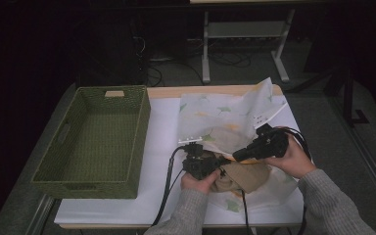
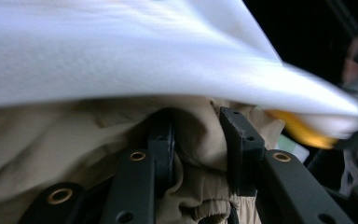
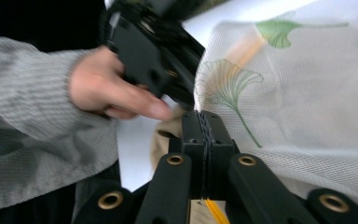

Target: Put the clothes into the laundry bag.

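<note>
**Beige garment going into the mesh bag**

The left claw (image 1: 201,165) is clamped on a bunch of the beige garment (image 1: 242,177); in the left gripper view the cloth (image 2: 74,140) is gathered between its jaws, and the white mesh bag (image 2: 121,51) arches directly above them. The right claw (image 1: 240,155) is clenched — its jaws meet flat in the right gripper view, with the edge of the bag (image 3: 307,107) pinched between them, and a thin yellow strip shows just below the pads. I judge it is holding the bag's mouth up.

The garment lies on the worktop (image 1: 161,161) just ahead of and to the right of the left claw, under the right claw's tip, partly covered by the bag's near end. The rest of the bag (image 1: 225,115), printed with green and yellow leaves, stretches away from both claws toward the far side. The garment's bundle runs roughly crosswise between the two hands.

What the next move turns on, as I read it: the bag's opening sits above and beyond the left claw, so the cloth has to be pushed forward — away from the person — under the lifted edge. The left hand (image 1: 196,181) is the one that grips the garment itself. The green woven basket (image 1: 98,142) stands well off to the left claw's left side.
</note>
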Demonstrator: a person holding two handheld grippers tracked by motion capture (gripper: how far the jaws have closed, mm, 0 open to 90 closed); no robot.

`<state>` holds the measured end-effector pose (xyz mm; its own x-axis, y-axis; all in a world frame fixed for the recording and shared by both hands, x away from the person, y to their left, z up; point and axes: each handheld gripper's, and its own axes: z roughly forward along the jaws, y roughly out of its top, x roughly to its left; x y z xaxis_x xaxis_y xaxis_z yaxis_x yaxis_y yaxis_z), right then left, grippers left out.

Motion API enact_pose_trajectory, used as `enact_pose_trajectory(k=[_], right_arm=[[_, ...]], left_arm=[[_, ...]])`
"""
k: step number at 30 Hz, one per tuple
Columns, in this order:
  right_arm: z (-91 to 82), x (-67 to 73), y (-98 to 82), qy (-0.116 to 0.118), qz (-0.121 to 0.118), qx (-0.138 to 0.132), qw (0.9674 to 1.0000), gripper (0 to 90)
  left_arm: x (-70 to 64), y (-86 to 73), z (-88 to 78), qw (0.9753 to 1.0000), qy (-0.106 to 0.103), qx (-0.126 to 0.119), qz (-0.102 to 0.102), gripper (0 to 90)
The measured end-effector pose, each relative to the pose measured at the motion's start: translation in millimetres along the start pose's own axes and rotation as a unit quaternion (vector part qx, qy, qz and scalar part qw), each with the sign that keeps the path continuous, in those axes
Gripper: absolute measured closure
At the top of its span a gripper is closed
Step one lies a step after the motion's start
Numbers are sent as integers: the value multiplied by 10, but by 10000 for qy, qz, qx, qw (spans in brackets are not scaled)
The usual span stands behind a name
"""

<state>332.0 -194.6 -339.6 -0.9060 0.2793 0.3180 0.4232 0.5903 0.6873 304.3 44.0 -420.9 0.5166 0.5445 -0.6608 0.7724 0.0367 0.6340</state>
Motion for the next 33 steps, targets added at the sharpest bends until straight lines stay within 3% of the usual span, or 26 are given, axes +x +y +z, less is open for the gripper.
enact_pose_trajectory(k=[2,6,8,10,11,12,15,19,21,23,25,30,33], right_arm=[[108,-23,-12,-238,-31,212,9995,704],[205,-16,-21,-303,-122,288,9991,626],[279,-8,-29,-422,-176,372,9983,643],[345,-25,-33,-560,-165,584,9966,821],[345,-25,-33,-560,-165,584,9966,821],[325,-52,-35,-587,-90,530,9968,847],[286,-77,-40,-569,4,426,9975,850],[276,-101,-31,-484,79,321,9983,851],[295,-85,-15,-470,32,312,9984,858],[290,-82,-8,-442,49,291,9986,865],[257,-75,-12,-355,92,232,9991,873],[120,-9,10,-316,21,71,9995,878],[-5,65,71,-300,-85,-116,9994,880]], left_arm=[[1,3,-50,9999,-27,149,15,619],[28,-12,-154,9995,-88,302,1,599],[20,-27,-180,9992,-87,379,53,581],[9,-58,-199,9986,-119,511,55,499],[4,-72,-206,9981,-120,608,29,499],[1,-100,-225,9968,-90,791,75,409],[-4,-184,-270,9938,-153,1097,94,368],[-8,-198,-176,9910,-170,1320,159,382],[7,-189,-66,9900,-254,1385,100,481],[0,-189,0,9927,-241,1172,152,638],[-32,-175,42,9948,-215,975,193,698],[-130,-5,12,9991,-209,257,265,717],[-184,110,13,9990,-187,-152,375,718]])
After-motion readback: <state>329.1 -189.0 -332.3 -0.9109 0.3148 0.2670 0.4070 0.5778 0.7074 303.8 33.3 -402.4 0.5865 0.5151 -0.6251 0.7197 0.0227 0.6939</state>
